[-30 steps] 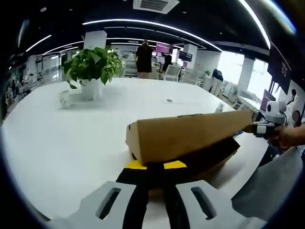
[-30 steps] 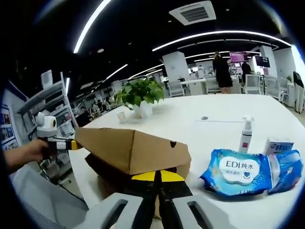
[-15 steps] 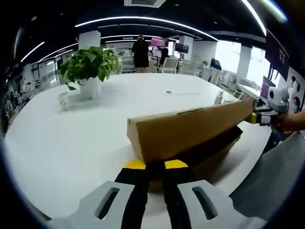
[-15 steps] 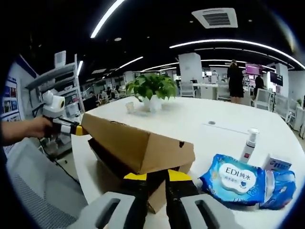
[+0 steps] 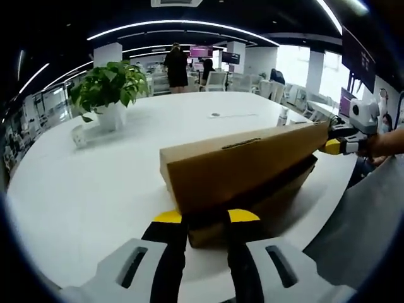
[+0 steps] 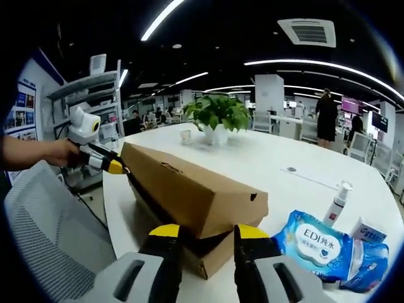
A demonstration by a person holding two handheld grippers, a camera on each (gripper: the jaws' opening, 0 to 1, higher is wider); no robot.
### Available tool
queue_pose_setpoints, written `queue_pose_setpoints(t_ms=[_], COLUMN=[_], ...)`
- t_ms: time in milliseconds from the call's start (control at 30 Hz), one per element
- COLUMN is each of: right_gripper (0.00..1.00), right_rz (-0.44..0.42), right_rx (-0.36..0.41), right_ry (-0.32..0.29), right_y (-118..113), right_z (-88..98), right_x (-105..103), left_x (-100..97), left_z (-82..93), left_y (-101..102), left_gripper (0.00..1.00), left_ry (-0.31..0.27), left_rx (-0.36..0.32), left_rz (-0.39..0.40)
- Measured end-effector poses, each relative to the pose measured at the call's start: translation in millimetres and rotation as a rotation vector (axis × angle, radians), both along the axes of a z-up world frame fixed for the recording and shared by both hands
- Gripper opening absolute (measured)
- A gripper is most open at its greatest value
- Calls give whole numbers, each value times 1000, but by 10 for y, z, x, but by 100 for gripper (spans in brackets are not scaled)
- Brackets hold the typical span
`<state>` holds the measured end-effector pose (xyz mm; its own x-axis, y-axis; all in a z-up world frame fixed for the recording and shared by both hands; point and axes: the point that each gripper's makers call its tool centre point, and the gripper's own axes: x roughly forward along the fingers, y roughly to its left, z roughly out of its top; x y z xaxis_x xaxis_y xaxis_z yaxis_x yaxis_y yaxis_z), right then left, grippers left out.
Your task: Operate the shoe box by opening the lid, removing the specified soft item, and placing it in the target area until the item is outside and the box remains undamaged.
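Note:
A brown cardboard shoe box stands on the white table (image 5: 82,189). Its lid (image 5: 246,164) sits tilted over the base (image 5: 278,202), with a dark gap between them; what lies inside is hidden. My left gripper (image 5: 205,216) is at the near end of the lid, jaws apart on either side of it. The right gripper (image 5: 338,144) is at the far end. In the right gripper view the lid (image 6: 189,186) slants over the base (image 6: 218,255). My right gripper (image 6: 207,231) stands open around its near end, and the left gripper (image 6: 112,165) touches the far corner.
A blue pack of wet wipes (image 6: 315,237), a pump bottle (image 6: 339,202) and a small carton (image 6: 372,230) lie beside the box. A potted plant (image 5: 107,88) stands farther back on the table. A grey mesh chair (image 6: 44,233) is at the table's edge.
Both pairs of jaws have spread wider at the lid's ends. The lid has come down closer to the base. Both cameras have shifted a little.

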<state>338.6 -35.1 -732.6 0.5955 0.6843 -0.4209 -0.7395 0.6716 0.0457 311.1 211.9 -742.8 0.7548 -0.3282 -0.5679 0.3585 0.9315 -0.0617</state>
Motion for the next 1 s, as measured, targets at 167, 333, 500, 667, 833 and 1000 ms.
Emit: queue_pose_setpoints(t_ms=[167, 333, 500, 667, 833, 1000], right_gripper=[30, 34, 35, 35, 34, 34], right_rz=[8, 40, 46, 48, 42, 40], right_rx=[1, -28, -38, -43, -38, -43], right_ry=[6, 17, 30, 37, 57, 69], right_y=[19, 51, 53, 50, 48, 55], right_z=[-26, -121, -175, -191, -216, -253], right_x=[-27, -114, -114, -129, -140, -146], left_x=[-24, -32, -57, -66, -87, -84], left_z=[-42, -45, -126, -160, -216, -258], left_y=[14, 51, 32, 40, 25, 20], left_gripper=[25, 33, 34, 34, 35, 36], left_ry=[10, 5, 23, 29, 48, 60], left_rx=[13, 21, 46, 35, 35, 35], left_rz=[-8, 0, -24, -16, -24, -27])
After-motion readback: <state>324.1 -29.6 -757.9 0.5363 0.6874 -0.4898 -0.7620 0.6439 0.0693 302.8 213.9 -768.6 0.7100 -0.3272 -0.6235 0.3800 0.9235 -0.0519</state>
